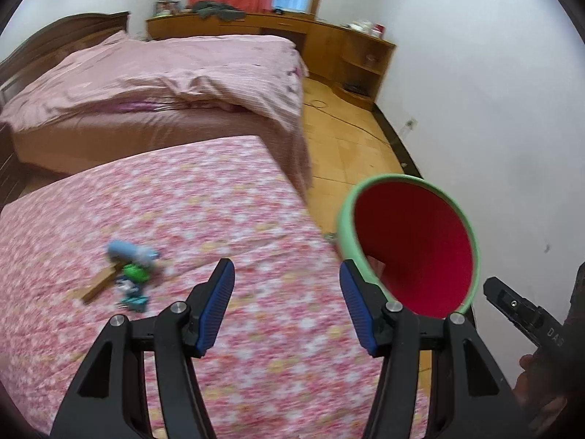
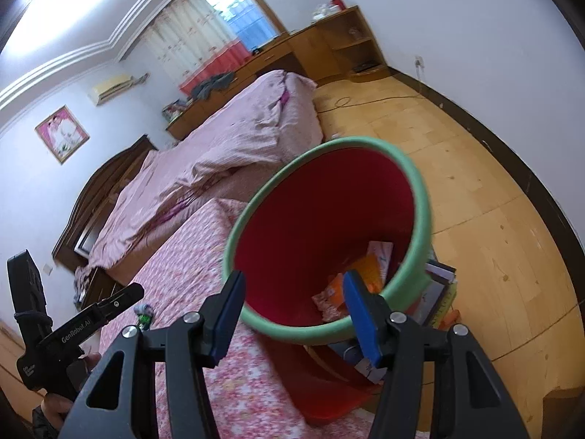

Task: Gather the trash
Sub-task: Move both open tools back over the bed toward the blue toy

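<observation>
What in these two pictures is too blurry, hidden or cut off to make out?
- Trash pile on the floral bed: left view, motion blur; items unidentifiable.
- Same pile in the right view: tiny, partly behind the left gripper.
- Bin contents: right view, partly hidden by rim and right gripper.
- Books: mostly behind the bin.

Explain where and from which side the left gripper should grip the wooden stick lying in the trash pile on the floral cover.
Probably its bare lower-left end, from above: the stick lies flat, and its other end runs under the green wrapper. Turn the open left gripper so its fingers straddle the narrow width. Blur hides finer detail.
</observation>
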A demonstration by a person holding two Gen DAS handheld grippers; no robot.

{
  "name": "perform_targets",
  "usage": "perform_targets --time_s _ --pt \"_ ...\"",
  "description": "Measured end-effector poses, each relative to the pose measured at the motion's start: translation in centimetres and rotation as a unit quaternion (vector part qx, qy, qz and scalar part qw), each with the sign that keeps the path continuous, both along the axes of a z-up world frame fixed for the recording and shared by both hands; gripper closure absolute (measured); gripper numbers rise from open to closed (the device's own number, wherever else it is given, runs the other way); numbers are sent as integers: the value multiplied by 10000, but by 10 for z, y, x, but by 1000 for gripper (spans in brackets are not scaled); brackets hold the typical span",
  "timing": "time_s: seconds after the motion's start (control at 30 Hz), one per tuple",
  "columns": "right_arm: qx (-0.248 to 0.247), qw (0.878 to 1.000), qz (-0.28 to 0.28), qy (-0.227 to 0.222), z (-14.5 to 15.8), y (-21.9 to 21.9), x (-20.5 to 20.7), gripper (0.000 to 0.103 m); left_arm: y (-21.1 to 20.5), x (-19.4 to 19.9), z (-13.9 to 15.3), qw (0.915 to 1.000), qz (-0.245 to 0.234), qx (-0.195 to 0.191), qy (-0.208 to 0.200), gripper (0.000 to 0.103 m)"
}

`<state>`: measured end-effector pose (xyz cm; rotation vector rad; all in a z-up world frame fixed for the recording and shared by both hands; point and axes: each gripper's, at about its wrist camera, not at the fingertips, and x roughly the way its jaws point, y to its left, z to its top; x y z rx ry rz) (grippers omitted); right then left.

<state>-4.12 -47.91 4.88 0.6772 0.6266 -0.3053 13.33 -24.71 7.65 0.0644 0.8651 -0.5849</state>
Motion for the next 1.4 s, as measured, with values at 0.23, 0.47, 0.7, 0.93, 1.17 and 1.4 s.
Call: perform_targets --time_s 0.23,0.47,0.7,0.93,1.17,1.4 --pt "-158 9988 468 63 10 33 29 44 53 18 0 9987 498 107 -77 43" --pt "-273 9945 999 164 14 71 66 44 102 38 -7 9951 967 185 -79 43" --pt "-381 9858 1584 402 4 112 114 44 145 50 -23 9901 1396 158 31 43" --pt "-596 9726 2137 698 -5 153 156 44 180 61 -41 9838 1768 302 61 43" --pt "-770 9589 2600 833 -14 191 196 44 205 70 -53 9786 2018 396 62 43" --pt "-1002 9442 2994 937 -26 222 235 44 221 80 -63 9761 2136 373 154 43"
